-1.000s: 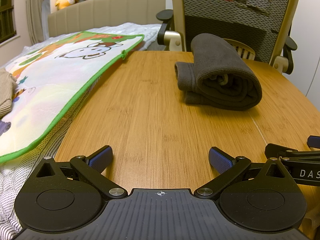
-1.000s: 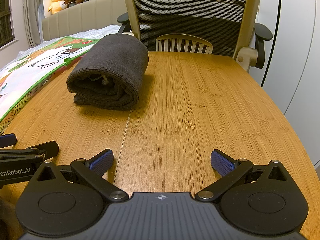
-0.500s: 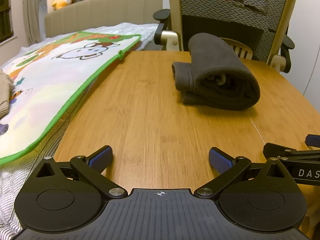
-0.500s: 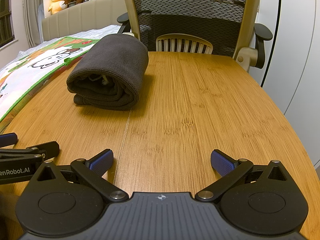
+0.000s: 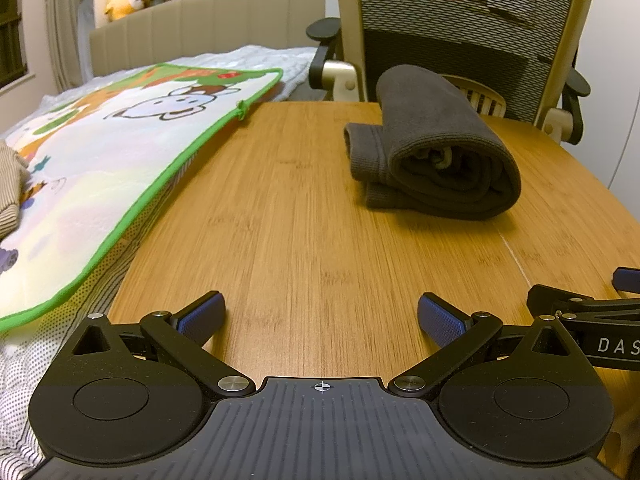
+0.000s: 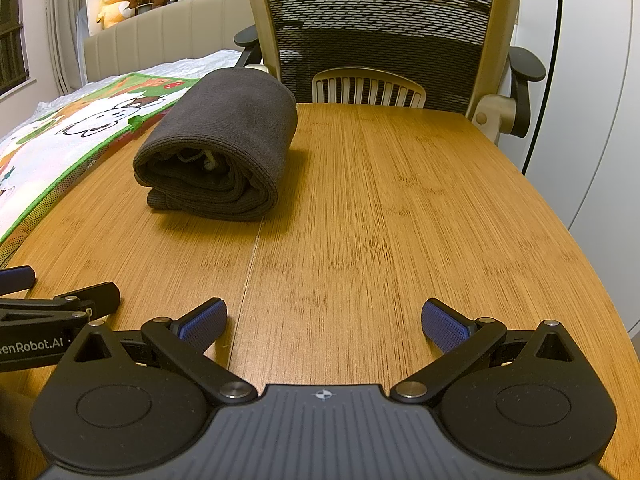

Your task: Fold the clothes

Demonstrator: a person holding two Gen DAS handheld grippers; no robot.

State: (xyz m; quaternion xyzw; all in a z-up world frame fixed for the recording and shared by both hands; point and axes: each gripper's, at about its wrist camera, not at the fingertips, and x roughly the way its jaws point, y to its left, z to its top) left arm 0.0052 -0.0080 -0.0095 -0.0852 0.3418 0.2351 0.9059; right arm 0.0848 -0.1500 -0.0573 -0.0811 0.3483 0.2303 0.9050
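A dark grey garment lies folded into a thick bundle on the wooden table, far side, in front of the chair. The right wrist view shows the same garment left of centre. My left gripper rests low over the near table edge, open, nothing between its blue pads. My right gripper sits beside it to the right, also open and empty. Both are well short of the garment. A striped beige cloth lies on the bed at far left.
A mesh office chair stands behind the table's far edge. A bed with a cartoon-print, green-edged mat runs along the table's left side. White cabinet doors are to the right. Bare wood lies between the grippers and the garment.
The left wrist view has shifted slightly, the garment sitting a little lower in frame than before. The right gripper has stayed still. Both grippers remain open.
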